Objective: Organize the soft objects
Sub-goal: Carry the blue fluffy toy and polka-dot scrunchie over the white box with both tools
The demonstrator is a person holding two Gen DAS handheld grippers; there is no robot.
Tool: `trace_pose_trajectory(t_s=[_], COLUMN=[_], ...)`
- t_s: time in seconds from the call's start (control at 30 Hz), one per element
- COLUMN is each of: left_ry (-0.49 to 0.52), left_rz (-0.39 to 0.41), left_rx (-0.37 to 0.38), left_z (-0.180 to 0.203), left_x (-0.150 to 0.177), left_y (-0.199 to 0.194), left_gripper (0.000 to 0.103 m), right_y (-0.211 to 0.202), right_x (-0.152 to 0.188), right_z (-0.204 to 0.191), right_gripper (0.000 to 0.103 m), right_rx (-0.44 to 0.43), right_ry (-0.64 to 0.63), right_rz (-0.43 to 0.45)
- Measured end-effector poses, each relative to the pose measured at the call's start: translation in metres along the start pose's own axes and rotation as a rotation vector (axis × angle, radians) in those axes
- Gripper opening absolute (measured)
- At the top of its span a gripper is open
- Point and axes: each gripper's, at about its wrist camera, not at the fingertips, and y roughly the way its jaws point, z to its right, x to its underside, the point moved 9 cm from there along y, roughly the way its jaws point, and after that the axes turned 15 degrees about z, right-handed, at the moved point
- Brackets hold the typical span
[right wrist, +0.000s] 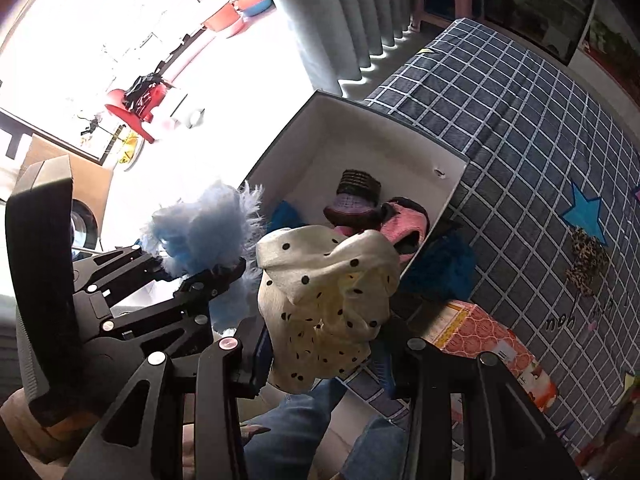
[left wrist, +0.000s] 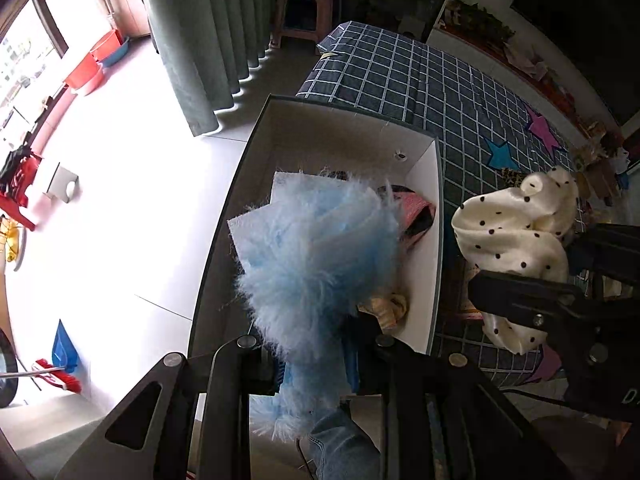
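The left claw grips a fluffy blue cloth over the white box on the bed. The right claw clamps a dotted cream cloth at the box's edge. Only the right view shows the purple sock and orange carton.

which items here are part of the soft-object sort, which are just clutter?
Job:
- fluffy light-blue fabric piece, in left gripper
- cream polka-dot satin cloth, in right gripper
- white open cardboard box

Lying about:
- orange patterned carton
- pink plastic stool
- red basin
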Motion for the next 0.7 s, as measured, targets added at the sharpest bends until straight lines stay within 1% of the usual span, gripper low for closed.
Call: trace_pose_trajectory(t_s=[0.7], left_ry=[-0.016], left_rz=[-0.010], left_rx=[0.008], left_z=[-0.010], left_x=[0.009], left_y=[0.004], left_gripper=[0.025], right_y=[0.010], right_x=[0.000], right_z=[-0.018], right_gripper=[0.043], right_rx=[0.011], right_ry=[-0.044], right_rz=[-0.036])
